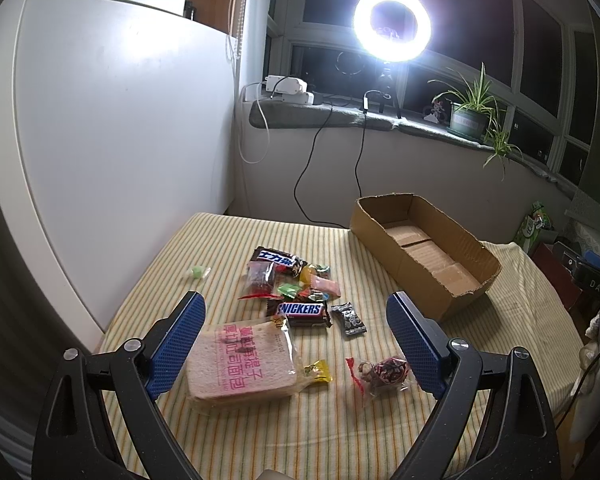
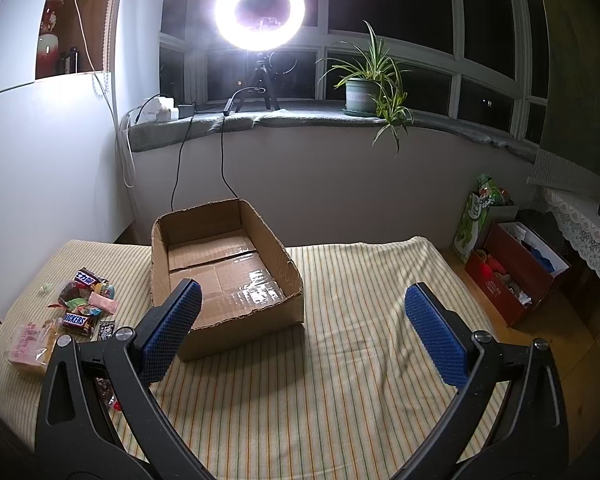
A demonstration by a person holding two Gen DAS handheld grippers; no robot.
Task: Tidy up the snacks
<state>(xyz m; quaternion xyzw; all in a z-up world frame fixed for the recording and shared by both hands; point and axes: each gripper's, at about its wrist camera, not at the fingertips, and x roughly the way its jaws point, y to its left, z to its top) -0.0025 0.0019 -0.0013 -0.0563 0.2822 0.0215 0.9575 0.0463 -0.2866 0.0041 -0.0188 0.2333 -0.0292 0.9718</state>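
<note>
left wrist: low over snacks (image 1: 296, 300) — right wrist: perhaps farther | shared: box (image 2: 224, 264)

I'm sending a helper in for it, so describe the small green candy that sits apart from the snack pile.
Start at the striped tablecloth and find the snack pile left of the cardboard box. Look further left, toward the white wall: the green candy lies alone there, touching nothing, in a clear wrapper.
</note>
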